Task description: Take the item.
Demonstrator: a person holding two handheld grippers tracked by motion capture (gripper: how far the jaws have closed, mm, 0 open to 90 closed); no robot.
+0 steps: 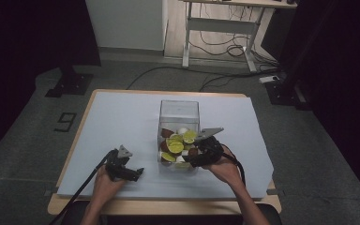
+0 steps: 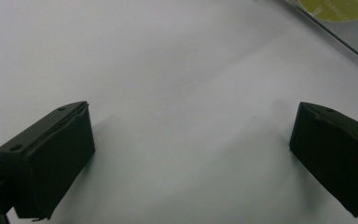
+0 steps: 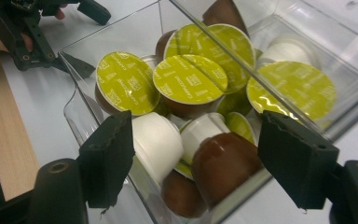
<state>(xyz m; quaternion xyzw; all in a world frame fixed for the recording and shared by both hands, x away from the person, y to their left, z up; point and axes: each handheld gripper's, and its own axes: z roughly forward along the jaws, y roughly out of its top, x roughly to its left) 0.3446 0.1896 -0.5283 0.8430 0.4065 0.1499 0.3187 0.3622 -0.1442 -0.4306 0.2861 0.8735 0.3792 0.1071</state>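
A clear plastic box (image 1: 179, 112) stands at the middle of the white sheet, holding several coffee capsules (image 1: 176, 146): green-lidded (image 3: 186, 79), white (image 3: 156, 142) and brown (image 3: 221, 161). My right gripper (image 1: 187, 161) is at the box's near right corner. Its jaws stand apart around that corner (image 3: 196, 130), with a white and a brown capsule between them, and I cannot see the pads pressing on anything. My left gripper (image 1: 138, 172) lies low over the sheet left of the box, open and with nothing in it (image 2: 193, 116). A corner of the box (image 2: 349, 37) shows at the top right of the left gripper view.
The white sheet (image 1: 122, 117) covers most of a wooden table (image 1: 70, 204). A strip of bare wood (image 3: 7, 135) runs beside the sheet. On the floor beyond the table stand a desk frame (image 1: 220, 28) with cables and dark stands.
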